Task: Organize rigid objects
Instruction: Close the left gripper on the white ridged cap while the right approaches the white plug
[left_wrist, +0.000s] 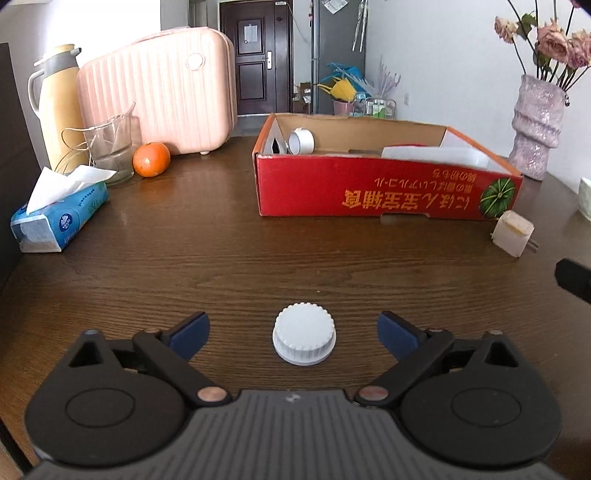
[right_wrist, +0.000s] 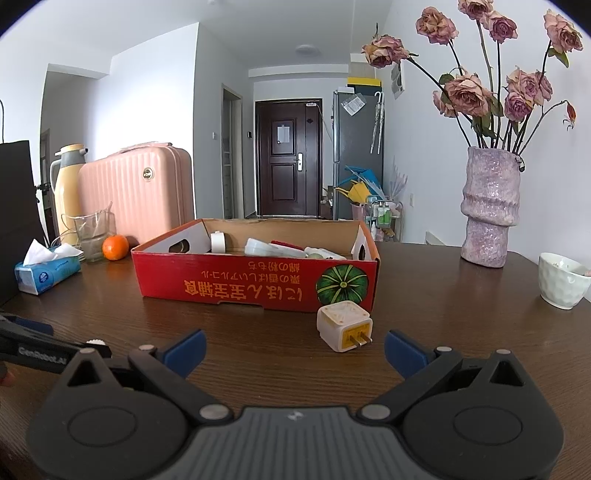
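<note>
Dark wood table (left_wrist: 221, 240), white walls (right_wrist: 147, 92)

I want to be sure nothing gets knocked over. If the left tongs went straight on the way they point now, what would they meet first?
Most likely the white ribbed cap: it lies on the table between the open left tongs, untouched. Past it, bare wood runs to the red box.

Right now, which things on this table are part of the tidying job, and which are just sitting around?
Part of the job:
white cap
plug adapter
red box

Just lying about:
orange
tissue pack
vase
pink case
thermos
glass jug
white cup
</note>
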